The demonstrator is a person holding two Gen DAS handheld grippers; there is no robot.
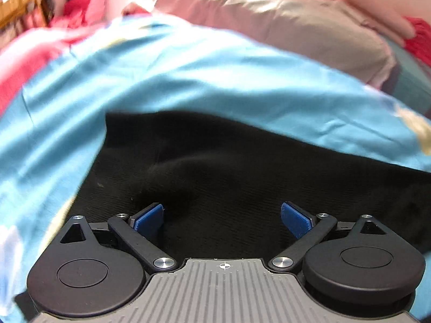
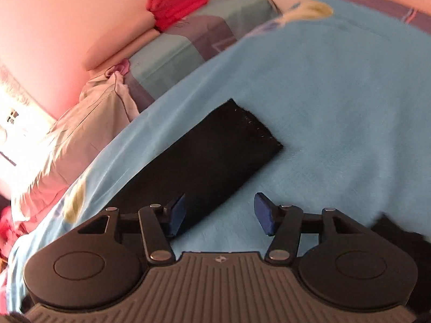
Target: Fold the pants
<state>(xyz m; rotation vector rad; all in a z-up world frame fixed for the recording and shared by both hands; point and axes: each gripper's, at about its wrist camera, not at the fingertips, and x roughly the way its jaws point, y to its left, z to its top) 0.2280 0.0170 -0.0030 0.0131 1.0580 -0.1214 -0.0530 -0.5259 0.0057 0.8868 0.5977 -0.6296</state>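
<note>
Both tongs open, empty: left gripper [image 1: 222, 216], right gripper [image 2: 219, 212] over black pants [image 2: 204, 156]; pinch hem corners squarely, fold flat on blue blanket [image 2: 336, 94]

Black pants [image 1: 215, 167] run under the left gripper [image 1: 222, 219] body and past the right edge, their full shape hidden. In the right wrist view the pant leg [image 2: 204, 167] disappears behind the right gripper [image 2: 219, 212]. Motion blur smears the blue bedsheet [image 1: 161, 75] and pillow [image 1: 296, 27]; the red heap [image 1: 80, 8] cannot be identified
</note>
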